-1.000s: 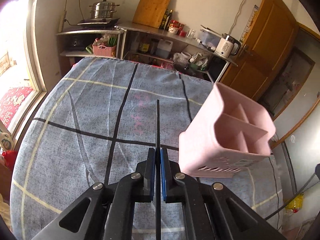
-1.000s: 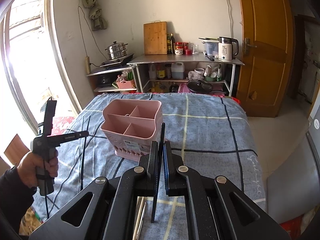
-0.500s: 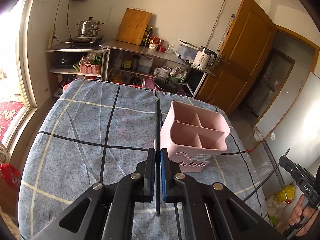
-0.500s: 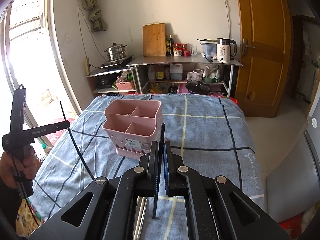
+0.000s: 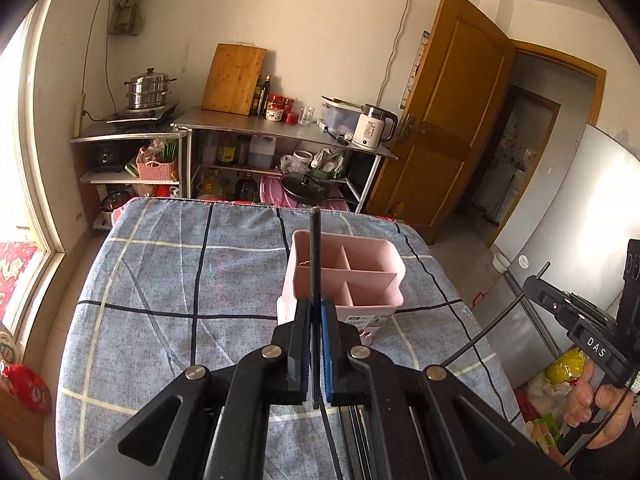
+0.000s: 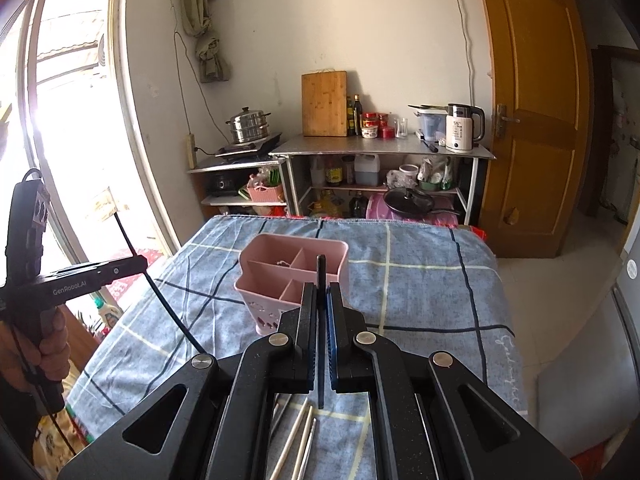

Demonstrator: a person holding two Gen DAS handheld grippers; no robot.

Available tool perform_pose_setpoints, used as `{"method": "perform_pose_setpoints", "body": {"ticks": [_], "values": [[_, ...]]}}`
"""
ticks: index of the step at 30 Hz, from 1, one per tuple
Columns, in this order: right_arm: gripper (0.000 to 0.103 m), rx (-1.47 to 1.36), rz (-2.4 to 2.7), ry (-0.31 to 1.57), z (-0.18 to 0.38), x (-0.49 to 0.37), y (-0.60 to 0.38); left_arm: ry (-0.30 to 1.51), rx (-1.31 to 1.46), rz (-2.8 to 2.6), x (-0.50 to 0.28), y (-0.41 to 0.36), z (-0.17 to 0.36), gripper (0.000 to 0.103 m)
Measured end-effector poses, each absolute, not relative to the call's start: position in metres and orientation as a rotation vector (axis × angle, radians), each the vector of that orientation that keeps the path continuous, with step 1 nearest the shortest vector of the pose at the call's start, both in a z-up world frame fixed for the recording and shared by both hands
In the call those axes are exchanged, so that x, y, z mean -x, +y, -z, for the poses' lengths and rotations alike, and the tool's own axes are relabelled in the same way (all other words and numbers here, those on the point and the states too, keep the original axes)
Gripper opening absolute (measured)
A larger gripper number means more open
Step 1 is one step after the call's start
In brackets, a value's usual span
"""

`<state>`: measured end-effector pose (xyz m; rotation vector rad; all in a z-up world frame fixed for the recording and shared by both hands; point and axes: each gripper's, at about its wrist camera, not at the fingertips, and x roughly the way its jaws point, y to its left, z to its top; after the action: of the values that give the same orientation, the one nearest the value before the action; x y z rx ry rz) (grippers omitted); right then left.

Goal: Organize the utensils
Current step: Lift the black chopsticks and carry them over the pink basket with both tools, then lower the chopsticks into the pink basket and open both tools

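Left gripper [image 5: 316, 320] pinching slim black chopstick [image 5: 315, 248], ribbed pink caddy [image 5: 360, 276]

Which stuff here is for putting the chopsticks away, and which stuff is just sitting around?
For the job:
- pink holder
- black chopstick in the left gripper
- black chopstick in the right gripper
- silver chopsticks on the cloth

Just sitting around:
- kettle
- cutting board
- steamer pot
- frying pan

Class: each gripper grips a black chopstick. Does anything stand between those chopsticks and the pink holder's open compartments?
Nothing visible does. The left gripper and right gripper each clamp a black chopstick, and the pink holder stands unobstructed, open-topped.
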<state>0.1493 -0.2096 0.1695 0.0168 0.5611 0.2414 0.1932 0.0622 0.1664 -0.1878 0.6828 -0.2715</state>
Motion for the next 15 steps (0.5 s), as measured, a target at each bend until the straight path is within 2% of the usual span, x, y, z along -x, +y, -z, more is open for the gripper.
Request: {"method": "perform_pose_setpoints", "body": {"ticks": [15], "values": [[0.004,-0.086,-0.295,0.431,-0.224,-0.194,-0.178,0.595,0.216,0.253,-0.242,0.059,-0.222,0.005]]}}
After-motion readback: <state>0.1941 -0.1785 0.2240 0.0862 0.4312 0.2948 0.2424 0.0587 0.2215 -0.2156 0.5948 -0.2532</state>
